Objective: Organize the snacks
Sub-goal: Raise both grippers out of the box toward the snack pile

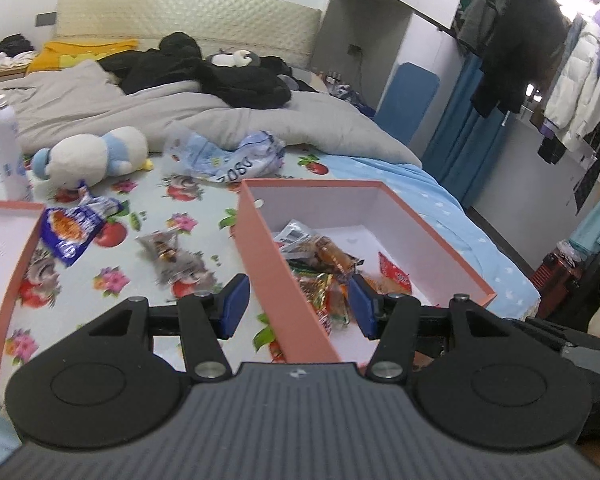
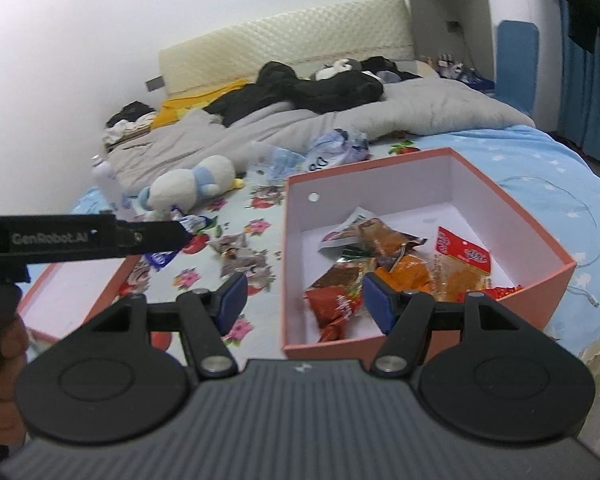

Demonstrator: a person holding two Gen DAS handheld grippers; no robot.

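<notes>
Straddling pink box (image 1: 276, 264) wall, left tool (image 1: 296, 306) (agape), right tool (image 2: 304, 300) agape, plush (image 1: 96, 156) beyond.

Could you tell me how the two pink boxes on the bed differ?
The right pink box has tall walls; the left pink box is shallow, like a lid. The right pink box holds several snack packets; the left pink box shows only its bare white floor. Both are salmon pink outside and white inside.

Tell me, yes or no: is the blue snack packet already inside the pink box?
No: the blue snack packet lies on the floral sheet, left of and outside the pink box.
</notes>
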